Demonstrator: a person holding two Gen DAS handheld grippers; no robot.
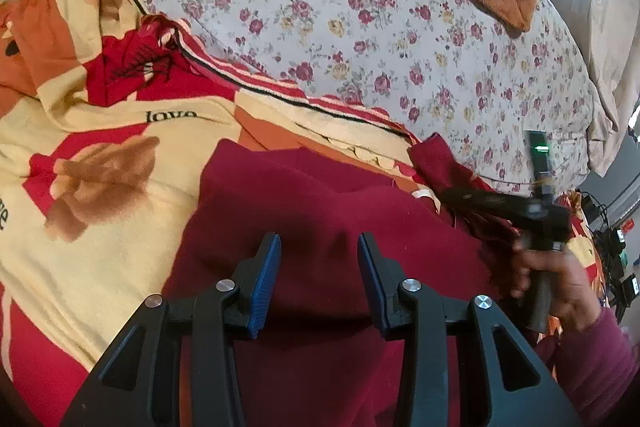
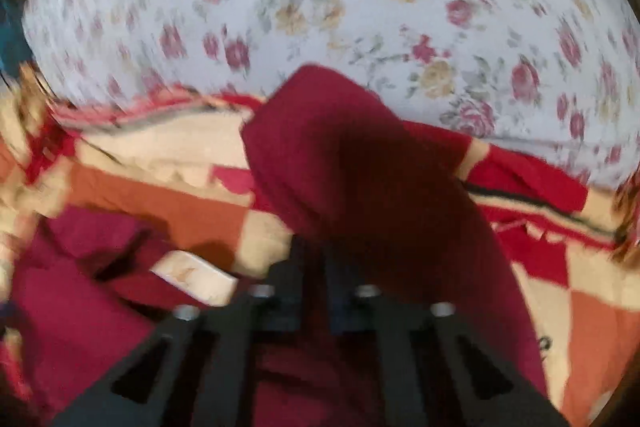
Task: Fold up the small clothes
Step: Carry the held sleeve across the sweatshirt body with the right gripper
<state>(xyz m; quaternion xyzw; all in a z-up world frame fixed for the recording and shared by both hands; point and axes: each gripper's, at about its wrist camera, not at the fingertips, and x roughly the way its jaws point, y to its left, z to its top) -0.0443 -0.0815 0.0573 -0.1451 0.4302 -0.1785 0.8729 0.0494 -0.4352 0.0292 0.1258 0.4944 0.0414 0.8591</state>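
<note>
left hand-held gripper (image 1: 319, 259): wide apart, empty above maroon garment (image 1: 320, 195) | right hand-held gripper (image 2: 316, 259): clamped on garment flap (image 2: 340, 131) | advice: flap to be carried across evenly, edges aligned

The left gripper (image 1: 319, 255), black with blue ribbed pads, has its two fingers spread apart with nothing between them. The right gripper (image 2: 316, 247), also black, has its fingers pressed close together; the view is blurred. In the left wrist view, the person's right hand (image 1: 556, 279) wraps around the right gripper's dark handle.
</note>
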